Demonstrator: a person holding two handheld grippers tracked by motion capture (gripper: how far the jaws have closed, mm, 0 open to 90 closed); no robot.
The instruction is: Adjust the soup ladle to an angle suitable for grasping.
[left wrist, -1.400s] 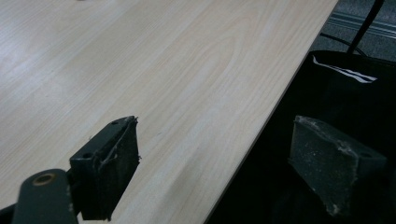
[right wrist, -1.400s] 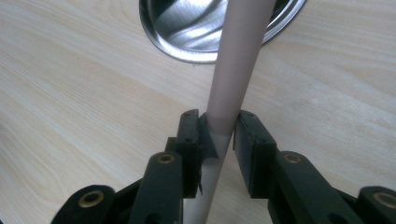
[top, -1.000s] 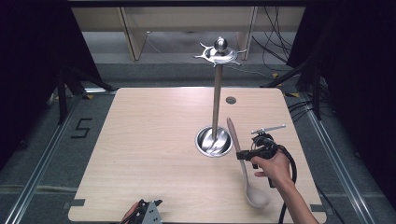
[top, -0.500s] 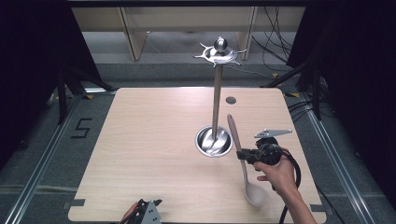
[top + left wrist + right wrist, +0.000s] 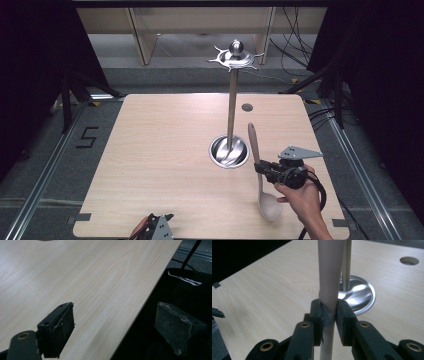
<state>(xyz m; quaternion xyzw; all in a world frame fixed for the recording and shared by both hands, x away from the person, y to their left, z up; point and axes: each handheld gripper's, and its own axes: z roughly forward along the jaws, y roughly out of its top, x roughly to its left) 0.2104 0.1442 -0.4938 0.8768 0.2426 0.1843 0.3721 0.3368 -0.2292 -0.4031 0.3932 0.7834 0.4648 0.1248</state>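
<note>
Right gripper view: spoon [image 5: 329, 277] between jaws

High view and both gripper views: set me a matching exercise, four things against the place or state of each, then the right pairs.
Things:
1. ladle
2. left gripper
3. metal stand
4. round hole

Places or states:
A. jaws wide apart at the table's near edge, nothing between them
B. upright, its round base on the table
C. handle clamped in the right gripper
D. in the tabletop, beyond the stand's base

Pairs: 1-C, 2-A, 3-B, 4-D
</note>
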